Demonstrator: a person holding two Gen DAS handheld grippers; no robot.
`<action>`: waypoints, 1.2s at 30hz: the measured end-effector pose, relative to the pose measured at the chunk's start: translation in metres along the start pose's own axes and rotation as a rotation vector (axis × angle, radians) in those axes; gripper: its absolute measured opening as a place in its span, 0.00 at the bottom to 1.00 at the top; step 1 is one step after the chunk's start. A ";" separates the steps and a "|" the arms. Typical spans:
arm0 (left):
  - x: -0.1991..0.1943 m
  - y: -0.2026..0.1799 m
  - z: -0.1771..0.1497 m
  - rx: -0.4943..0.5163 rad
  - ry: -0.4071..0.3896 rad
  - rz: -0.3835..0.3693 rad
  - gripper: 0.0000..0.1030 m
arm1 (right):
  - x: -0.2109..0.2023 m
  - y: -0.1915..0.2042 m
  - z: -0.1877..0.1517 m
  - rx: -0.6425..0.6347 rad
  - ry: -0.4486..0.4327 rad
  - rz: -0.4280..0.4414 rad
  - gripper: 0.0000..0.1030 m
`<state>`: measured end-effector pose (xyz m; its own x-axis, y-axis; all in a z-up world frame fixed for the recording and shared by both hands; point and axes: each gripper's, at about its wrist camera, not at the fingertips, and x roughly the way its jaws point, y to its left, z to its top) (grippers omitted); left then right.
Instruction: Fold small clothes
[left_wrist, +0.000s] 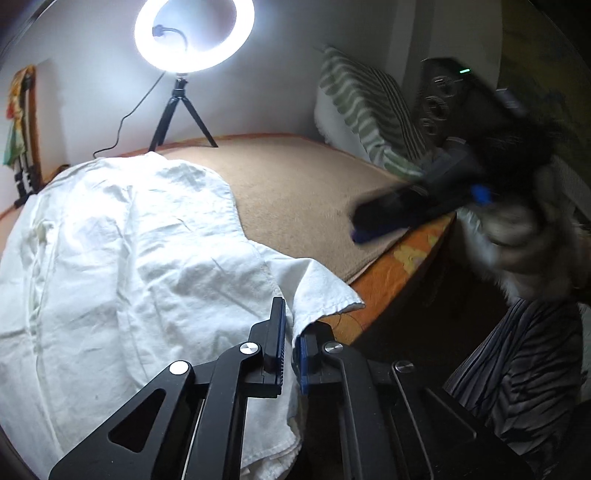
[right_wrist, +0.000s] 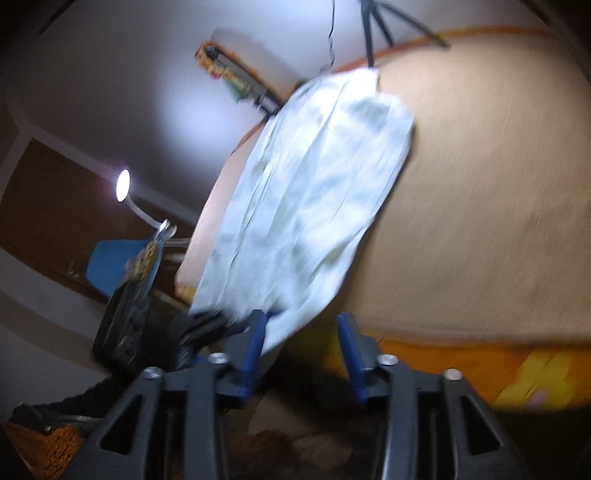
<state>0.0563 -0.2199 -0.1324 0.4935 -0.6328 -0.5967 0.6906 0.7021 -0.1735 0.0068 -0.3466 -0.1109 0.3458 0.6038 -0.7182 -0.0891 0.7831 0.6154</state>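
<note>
Tan blanket (left_wrist: 306, 192) covers the bed, a ring light (left_wrist: 188, 31) glowing at its far side. On the near left lies the white garment (left_wrist: 122, 236), its near corner pinched in the left gripper (left_wrist: 290, 332). Off right, the right gripper (right_wrist: 303, 334) hangs spread, holding nothing.

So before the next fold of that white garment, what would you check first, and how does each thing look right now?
1. Left gripper closed on the white garment edge: ok.
2. Right gripper open and empty: ok.
3. Right gripper steady: not ok, its view is blurred.
4. Garment lying on the tan blanket: ok.
5. Garment smooth: not ok, wrinkled.
6. Ring light tripod apart from the cloth: ok.
</note>
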 end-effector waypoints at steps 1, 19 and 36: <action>-0.004 0.000 0.000 -0.015 -0.010 -0.007 0.05 | -0.001 -0.007 0.010 0.010 -0.023 -0.023 0.44; -0.030 0.010 0.002 -0.098 -0.094 0.001 0.03 | 0.108 -0.066 0.146 0.181 -0.055 -0.022 0.46; 0.006 -0.047 -0.038 0.143 0.012 -0.002 0.31 | 0.066 -0.073 0.153 0.067 -0.057 -0.122 0.56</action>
<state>0.0071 -0.2445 -0.1576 0.4861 -0.6295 -0.6062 0.7603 0.6466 -0.0617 0.1788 -0.3863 -0.1539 0.4027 0.4936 -0.7709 0.0186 0.8376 0.5460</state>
